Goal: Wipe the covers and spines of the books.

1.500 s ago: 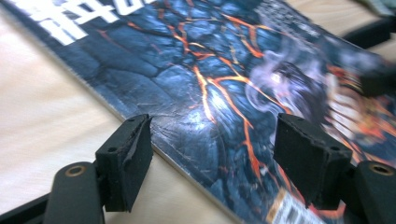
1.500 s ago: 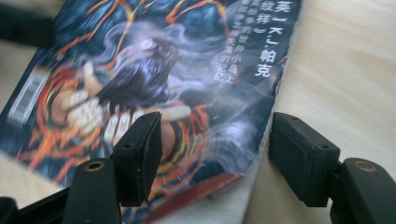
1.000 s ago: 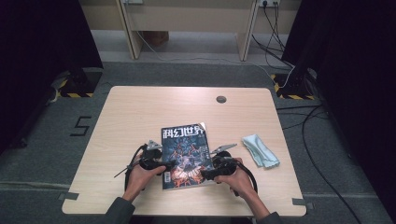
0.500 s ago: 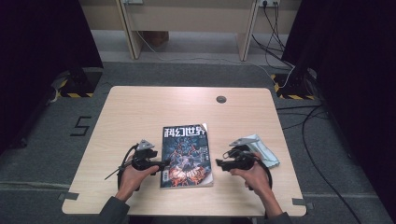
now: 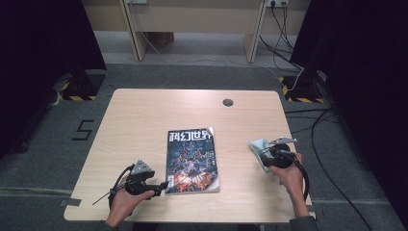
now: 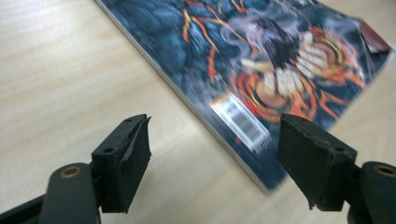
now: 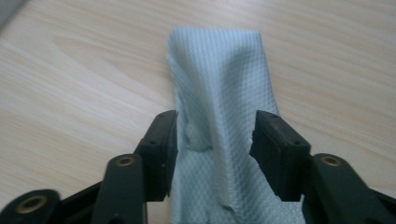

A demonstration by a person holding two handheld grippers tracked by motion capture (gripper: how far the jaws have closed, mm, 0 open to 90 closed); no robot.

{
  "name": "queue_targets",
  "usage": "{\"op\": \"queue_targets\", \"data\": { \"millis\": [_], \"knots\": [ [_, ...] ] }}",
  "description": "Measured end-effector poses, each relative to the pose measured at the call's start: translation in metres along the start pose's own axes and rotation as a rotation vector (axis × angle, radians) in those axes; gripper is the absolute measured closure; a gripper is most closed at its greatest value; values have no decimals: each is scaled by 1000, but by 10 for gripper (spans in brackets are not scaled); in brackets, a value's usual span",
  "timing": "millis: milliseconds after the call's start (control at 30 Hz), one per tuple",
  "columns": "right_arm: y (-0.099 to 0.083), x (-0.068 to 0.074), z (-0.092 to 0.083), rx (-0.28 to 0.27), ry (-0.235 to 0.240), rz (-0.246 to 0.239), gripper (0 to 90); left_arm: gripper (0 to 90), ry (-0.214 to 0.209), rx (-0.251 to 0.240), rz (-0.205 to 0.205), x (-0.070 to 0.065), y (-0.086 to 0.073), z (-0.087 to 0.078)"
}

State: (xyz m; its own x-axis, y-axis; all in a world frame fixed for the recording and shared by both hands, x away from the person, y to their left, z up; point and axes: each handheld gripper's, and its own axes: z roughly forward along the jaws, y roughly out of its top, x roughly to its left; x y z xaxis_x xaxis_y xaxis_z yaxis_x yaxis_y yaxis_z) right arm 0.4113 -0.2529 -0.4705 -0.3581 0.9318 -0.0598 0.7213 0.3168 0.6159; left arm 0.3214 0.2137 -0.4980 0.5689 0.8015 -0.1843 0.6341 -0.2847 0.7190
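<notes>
A magazine [image 5: 192, 161] with a dark cover and orange art lies flat in the middle of the wooden table [image 5: 144, 120]. My left gripper [image 5: 162, 184] is open just off its near left corner. In the left gripper view the gripper [image 6: 212, 135] holds nothing, and the magazine's [image 6: 261, 51] barcode edge runs ahead of the jaws. A pale green cloth [image 5: 256, 145] lies crumpled to the right of the magazine. My right gripper [image 5: 267, 154] reaches onto it. Its jaws have just been closing, and in the right gripper view they [image 7: 215, 126] flank a raised fold of the cloth [image 7: 219, 70] without clearly pinching it.
A round cable hole [image 5: 227, 102] sits near the table's far edge. The person's forearms come in over the near edge. Black cables [image 5: 308, 115] trail on the floor to the right, and a desk frame [image 5: 192, 29] stands beyond the table.
Both hands have drawn apart from the magazine's lower corners. The left one slid left off the cover; the right one swung right to the cloth.
</notes>
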Motion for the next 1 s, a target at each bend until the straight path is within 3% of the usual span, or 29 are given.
{"op": "queue_targets", "data": {
  "millis": [33,200,533,667,767,1000],
  "knots": [
    [-3,-3,7,34,5,-17,556,252,0,10,13,-3,-5,-3],
    [-4,-4,21,60,-3,-44,633,252,-1,14,28,-8,-12,-9],
    [24,13,45,28,14,-66,631,251,-13,30,44,-15,-21,-16],
    [35,18,56,-2,56,-77,566,250,-4,44,72,-18,-23,-16],
    [37,21,49,-18,72,-39,463,249,-2,35,61,-16,-22,-16],
    [32,17,25,-73,80,5,380,245,9,28,42,-10,-24,-19]
  ]
}}
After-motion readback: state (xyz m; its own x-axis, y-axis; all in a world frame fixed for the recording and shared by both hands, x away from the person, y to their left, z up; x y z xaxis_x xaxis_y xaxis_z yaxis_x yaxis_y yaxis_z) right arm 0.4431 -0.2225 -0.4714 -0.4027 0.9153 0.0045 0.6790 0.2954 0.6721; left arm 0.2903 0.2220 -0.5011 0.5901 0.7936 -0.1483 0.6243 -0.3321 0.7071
